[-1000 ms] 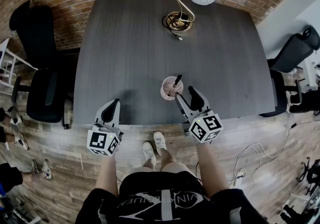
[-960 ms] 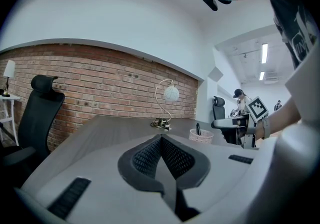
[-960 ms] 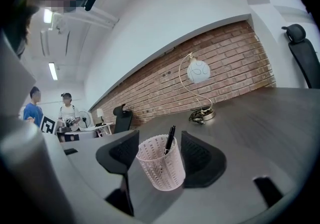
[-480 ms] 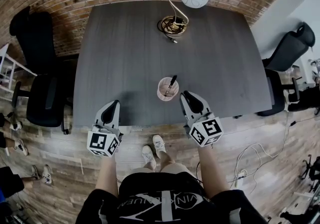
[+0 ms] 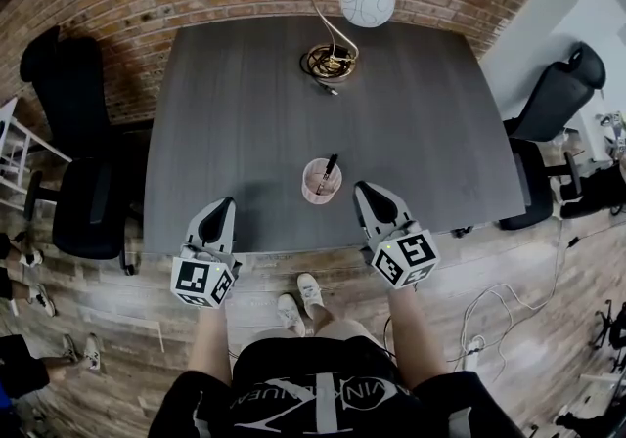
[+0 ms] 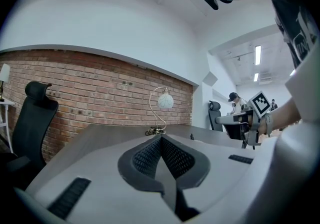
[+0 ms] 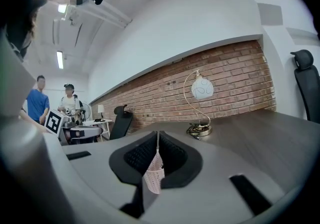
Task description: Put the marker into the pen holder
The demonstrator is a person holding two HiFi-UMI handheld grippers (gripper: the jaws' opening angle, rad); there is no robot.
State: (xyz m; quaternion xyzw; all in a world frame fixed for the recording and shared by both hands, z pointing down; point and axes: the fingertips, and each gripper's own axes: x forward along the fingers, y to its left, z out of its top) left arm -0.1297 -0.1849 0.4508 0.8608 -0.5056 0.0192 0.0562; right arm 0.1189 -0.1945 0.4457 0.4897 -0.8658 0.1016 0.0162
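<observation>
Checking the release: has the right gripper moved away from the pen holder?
Yes. The right gripper has backed off the pen holder toward the near edge of the table, jaws closing empty.

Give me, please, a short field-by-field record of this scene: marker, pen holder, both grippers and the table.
marker: leaning inside the pen holder
pen holder: pink cup, upright, near the table's front edge
table: dark grey
left gripper: jaws together, empty, at the front edge, apart from the holder
right gripper: jaws closing to shut, nothing between them, right of the holder, not touching it
lamp: white globe shade, at the table's far side
task state: marker appears to be in place
</observation>
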